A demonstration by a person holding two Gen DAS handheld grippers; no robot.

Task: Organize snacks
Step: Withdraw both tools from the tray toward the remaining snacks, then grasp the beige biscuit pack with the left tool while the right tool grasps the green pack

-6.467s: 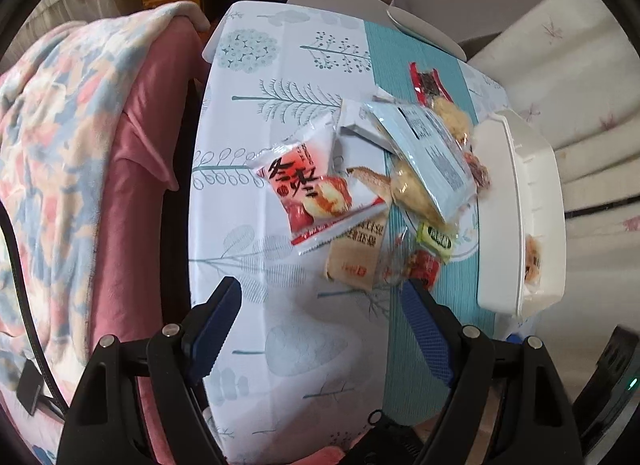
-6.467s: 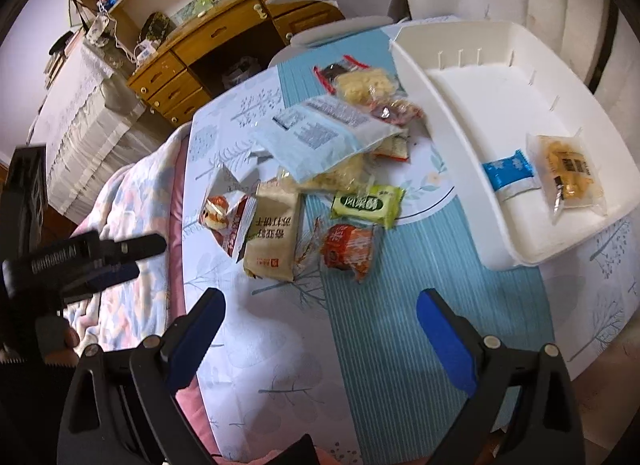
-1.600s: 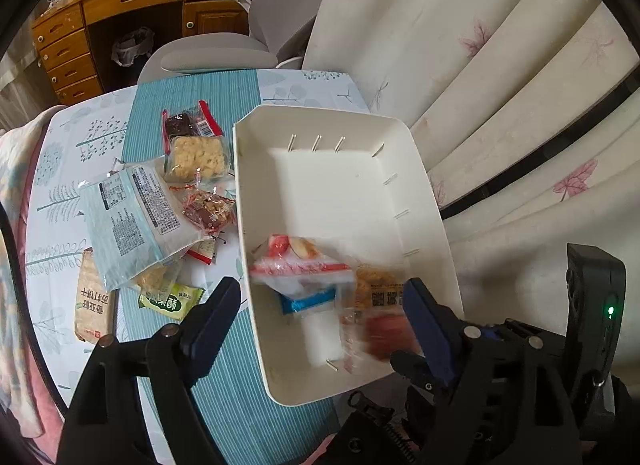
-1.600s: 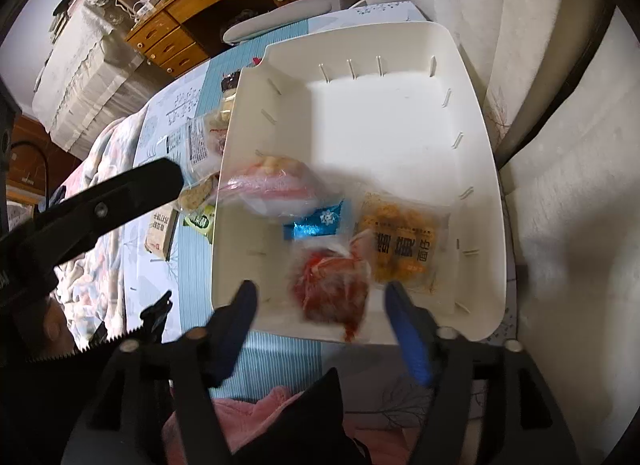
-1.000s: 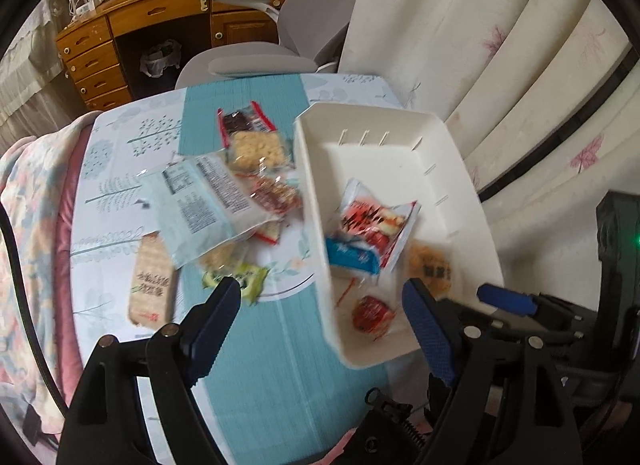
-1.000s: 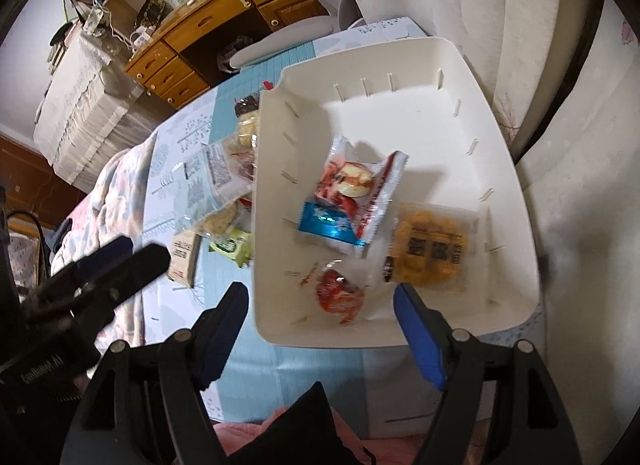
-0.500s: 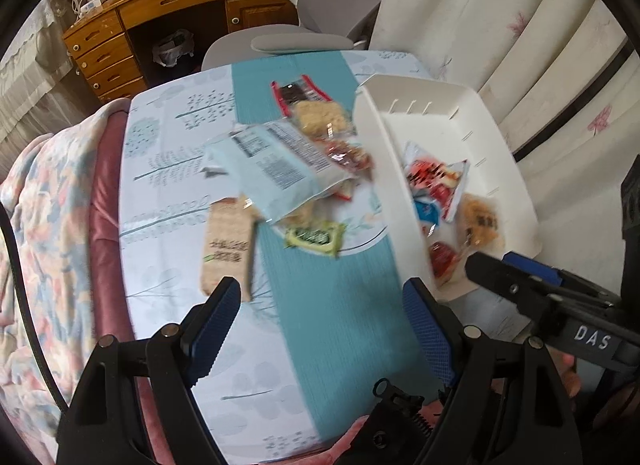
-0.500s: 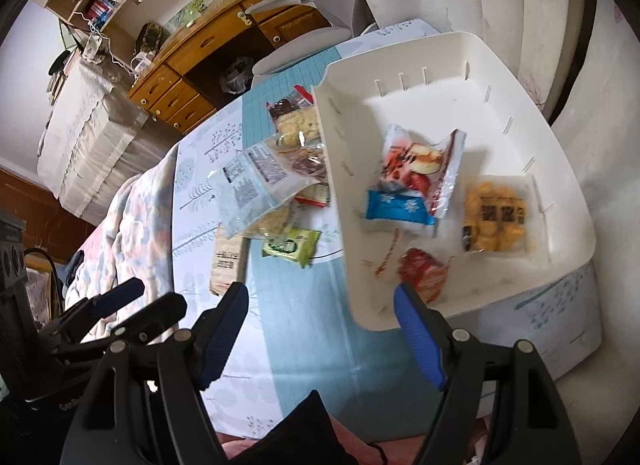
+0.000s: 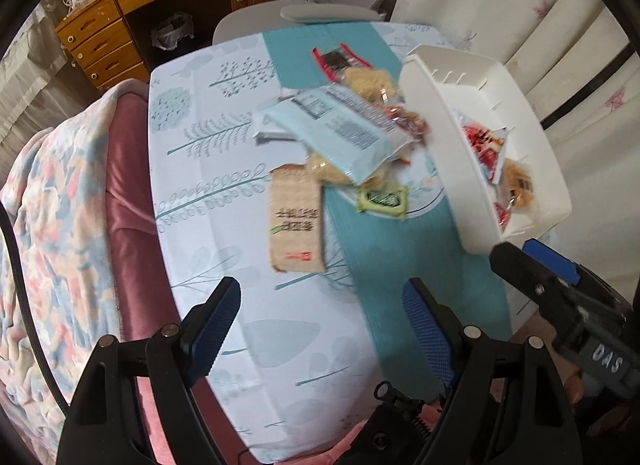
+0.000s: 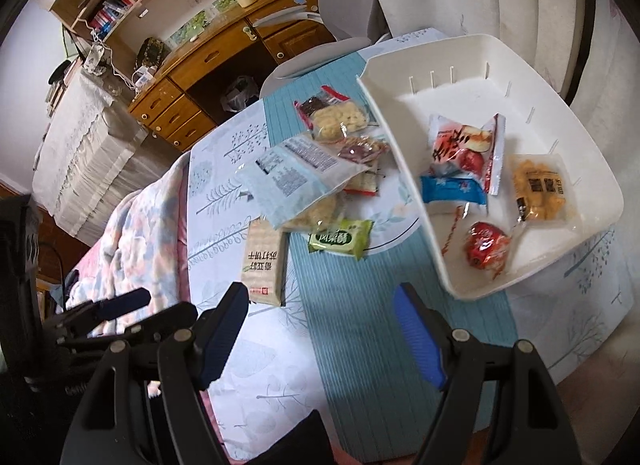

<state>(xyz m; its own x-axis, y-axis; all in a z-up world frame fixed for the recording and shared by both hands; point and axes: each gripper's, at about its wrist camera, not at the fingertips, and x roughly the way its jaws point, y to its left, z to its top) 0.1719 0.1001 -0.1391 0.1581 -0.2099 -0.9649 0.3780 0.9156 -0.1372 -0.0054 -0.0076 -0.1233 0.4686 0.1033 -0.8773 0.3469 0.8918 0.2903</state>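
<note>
Both claws are empty, jaws spread apart with nothing between them: my left claw (image 9: 322, 329) hangs over bare tablecloth near the table's front edge, and my right claw (image 10: 320, 329) hangs beside it, over the teal runner (image 10: 352, 305). Neither touches a snack, which I take to mean I am between picks, with both jaws open ready to close on the next packet. The white bin (image 10: 600, 169) sits at the right side of the table (image 9: 192, 153) against the curtain, close to my right claw, so that side has the short carry. Four or five packets already lie loose in it: a red and white bag (image 10: 464, 145), a small blue packet (image 10: 452, 189), an orange cracker pack (image 10: 540, 189) and a round red sweet (image 10: 488, 249). The rest wait in a heap just left of the bin. A tan cracker box (image 9: 296, 221) lies flat, nearest my left claw and clear of the heap, so it looks the easiest next grab. A green packet (image 10: 340, 241) lies on the runner just beside it, nearer the bin. Behind them a big pale blue bag (image 9: 340, 133) rests on top of several clear packs, so I judge it should come off before those beneath.
</note>
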